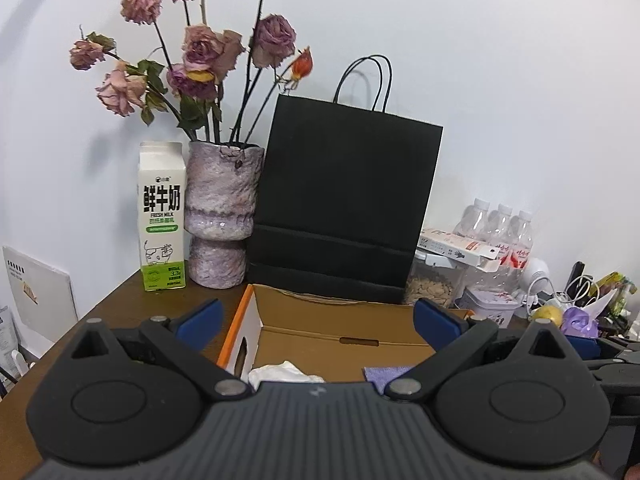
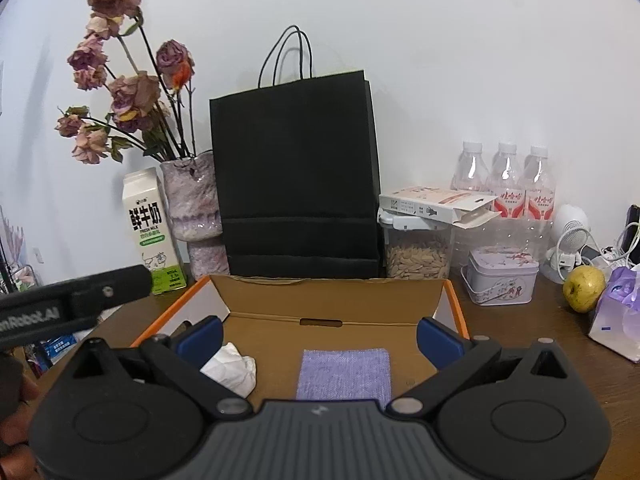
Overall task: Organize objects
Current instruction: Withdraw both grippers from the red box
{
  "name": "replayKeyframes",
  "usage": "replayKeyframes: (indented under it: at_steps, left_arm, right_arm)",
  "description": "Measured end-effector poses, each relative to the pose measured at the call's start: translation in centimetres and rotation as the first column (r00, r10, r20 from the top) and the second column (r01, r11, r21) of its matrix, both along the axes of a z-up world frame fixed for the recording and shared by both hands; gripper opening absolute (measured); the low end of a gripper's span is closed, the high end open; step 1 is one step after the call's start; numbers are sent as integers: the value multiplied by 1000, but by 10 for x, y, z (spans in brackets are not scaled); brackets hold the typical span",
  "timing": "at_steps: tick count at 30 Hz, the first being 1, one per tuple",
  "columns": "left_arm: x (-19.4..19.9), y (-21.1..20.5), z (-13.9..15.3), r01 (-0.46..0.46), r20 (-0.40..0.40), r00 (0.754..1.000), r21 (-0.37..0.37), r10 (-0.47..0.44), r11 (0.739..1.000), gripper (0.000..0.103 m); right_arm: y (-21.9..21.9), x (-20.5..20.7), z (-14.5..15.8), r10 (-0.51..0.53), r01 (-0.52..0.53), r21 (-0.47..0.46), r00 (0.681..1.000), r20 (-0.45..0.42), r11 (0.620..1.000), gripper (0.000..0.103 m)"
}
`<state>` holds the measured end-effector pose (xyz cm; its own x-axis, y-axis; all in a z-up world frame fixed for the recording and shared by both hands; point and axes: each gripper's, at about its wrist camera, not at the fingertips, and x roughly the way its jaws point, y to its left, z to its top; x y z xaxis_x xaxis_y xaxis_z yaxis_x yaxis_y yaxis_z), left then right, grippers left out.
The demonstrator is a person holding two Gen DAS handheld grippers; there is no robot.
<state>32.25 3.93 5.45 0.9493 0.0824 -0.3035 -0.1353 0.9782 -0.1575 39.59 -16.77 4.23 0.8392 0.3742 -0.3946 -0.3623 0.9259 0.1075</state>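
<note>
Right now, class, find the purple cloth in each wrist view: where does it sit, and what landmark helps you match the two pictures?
Left wrist view: the purple cloth shows only as a corner, low and right of centre, inside the cardboard box.
Right wrist view: it lies fully visible and flat on the box floor, centre, beyond the right gripper.
Shared landmark: the black paper bag standing behind the box.

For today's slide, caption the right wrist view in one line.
Open right tongs over a cardboard box holding a purple cloth and crumpled tissue, black bag behind.
</note>
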Motion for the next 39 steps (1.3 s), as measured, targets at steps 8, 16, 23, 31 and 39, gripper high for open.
replayKeyframes:
  at_steps: [8,16,23,31,39]
  left_arm:
    - [-32,0,8,11,18,1000,9,-11,1000,103]
    - [-65,-7,14,16,37,999,16,-17,1000,103]
    - [-96,-9,13,23,24,999,15,-24,1000,103]
    - [-135,-14,6,29,-17,999,35,-28,999,103]
    - [-171,-16,-11,54,-91,995,37,-51,998,103]
  right_arm:
    - [-9,-29,9,7,-7,-2,999,39,1000,103]
    - [-20,-65,20,1,-2,12,996,86,1000,103]
    - [-31,-98,21,12,-14,17,995,97,1000,103]
    - [-42,-147,17,28,-30,13,993,111,999,103]
    - [-52,-193,-1,60,-61,3,995,81,998,103]
